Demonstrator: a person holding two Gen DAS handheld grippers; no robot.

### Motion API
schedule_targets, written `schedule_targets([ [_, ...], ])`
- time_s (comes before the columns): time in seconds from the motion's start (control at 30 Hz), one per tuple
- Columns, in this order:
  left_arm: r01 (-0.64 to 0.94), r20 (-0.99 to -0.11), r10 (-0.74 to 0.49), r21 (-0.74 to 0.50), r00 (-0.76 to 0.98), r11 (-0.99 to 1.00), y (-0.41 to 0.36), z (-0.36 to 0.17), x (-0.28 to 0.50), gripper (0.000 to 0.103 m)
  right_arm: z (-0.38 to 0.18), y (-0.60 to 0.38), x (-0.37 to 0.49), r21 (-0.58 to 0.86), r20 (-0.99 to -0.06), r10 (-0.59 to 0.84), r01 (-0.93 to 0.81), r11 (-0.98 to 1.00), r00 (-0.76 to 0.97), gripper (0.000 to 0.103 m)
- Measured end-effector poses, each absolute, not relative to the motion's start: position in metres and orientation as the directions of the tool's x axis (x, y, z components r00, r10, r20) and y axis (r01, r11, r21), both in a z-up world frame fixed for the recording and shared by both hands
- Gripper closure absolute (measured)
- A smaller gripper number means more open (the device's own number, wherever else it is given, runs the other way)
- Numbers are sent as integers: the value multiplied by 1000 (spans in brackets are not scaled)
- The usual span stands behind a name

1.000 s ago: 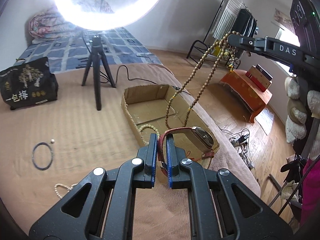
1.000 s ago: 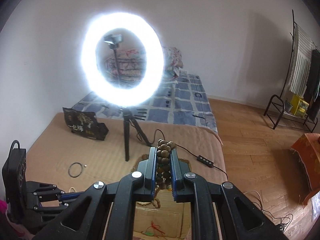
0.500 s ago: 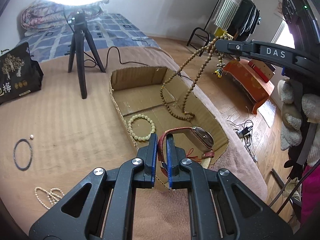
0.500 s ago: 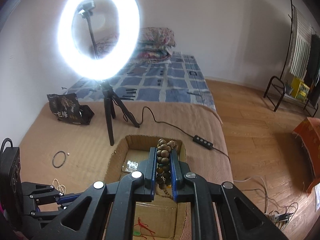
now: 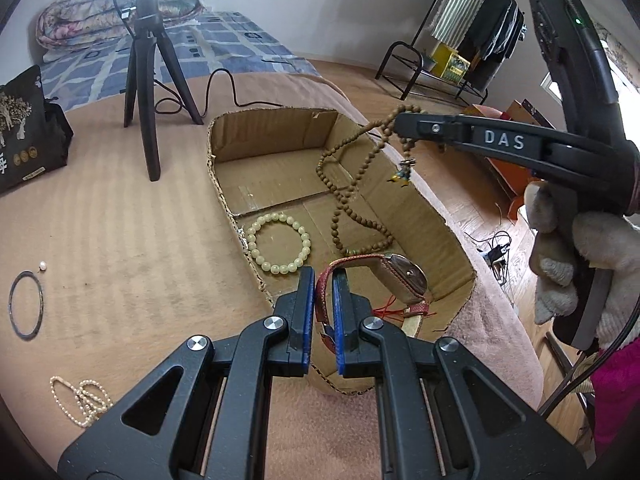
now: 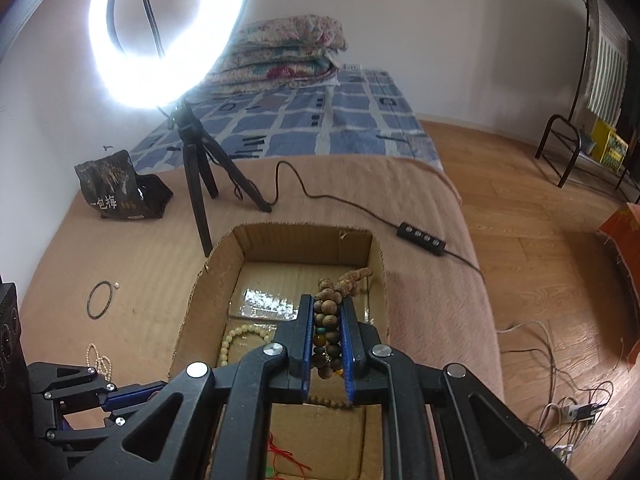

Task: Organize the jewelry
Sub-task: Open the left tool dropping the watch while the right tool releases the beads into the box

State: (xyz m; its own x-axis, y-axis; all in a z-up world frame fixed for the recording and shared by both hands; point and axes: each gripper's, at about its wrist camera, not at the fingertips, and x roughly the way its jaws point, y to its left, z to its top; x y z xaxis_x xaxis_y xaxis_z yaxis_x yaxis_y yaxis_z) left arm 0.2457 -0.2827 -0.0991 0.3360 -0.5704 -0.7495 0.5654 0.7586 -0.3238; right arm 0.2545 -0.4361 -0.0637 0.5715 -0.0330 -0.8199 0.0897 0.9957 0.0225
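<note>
My left gripper point(image 5: 322, 280) is shut on the red strap of a watch point(image 5: 402, 276) and holds it over the near end of an open cardboard box point(image 5: 276, 128). My right gripper point(image 6: 327, 320) is shut on a long brown bead necklace point(image 6: 326, 324). In the left wrist view the necklace point(image 5: 352, 196) hangs from the right gripper point(image 5: 400, 124) and its lower loops rest on the box floor. A pale bead bracelet point(image 5: 279, 242) lies in the box. On the tan blanket at the left lie a dark ring bangle point(image 5: 25, 305), a small pearl point(image 5: 41, 266) and a pearl strand point(image 5: 82, 398).
A ring light on a black tripod point(image 5: 146, 64) stands behind the box, its cable and switch point(image 6: 422, 239) trailing right. A black bag point(image 5: 24, 132) sits at the far left. A folded quilt point(image 6: 288, 48) lies on the blue mattress. Wood floor, clothes rack and cables lie right.
My right gripper has come down, so the hanging necklace now pools on the box floor. My left gripper has moved forward over the box's near end with the watch.
</note>
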Motion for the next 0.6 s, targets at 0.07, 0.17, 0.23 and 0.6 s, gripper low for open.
schedule_targets([
  [0.07, 568, -750, -577, -334, 324, 752, -284, -101, 246, 96, -69, -436, 257, 29, -825, -27, 90, 996, 564, 93],
  [0.17, 577, -755, -577, -333, 311, 746, -286, -102, 246, 94, -72, -434, 258, 38, -830, -14, 80, 996, 557, 87],
  [0.23, 579, -762, -575, -334, 298, 743, -288, -103, 246, 85, -72, -432, 258, 32, -827, -16, 75, 997, 562, 72],
  [0.6, 582, -755, -578, -330, 310, 743, -279, -97, 239, 78, -60, -424, 253, 21, -805, -40, 95, 995, 593, 30],
])
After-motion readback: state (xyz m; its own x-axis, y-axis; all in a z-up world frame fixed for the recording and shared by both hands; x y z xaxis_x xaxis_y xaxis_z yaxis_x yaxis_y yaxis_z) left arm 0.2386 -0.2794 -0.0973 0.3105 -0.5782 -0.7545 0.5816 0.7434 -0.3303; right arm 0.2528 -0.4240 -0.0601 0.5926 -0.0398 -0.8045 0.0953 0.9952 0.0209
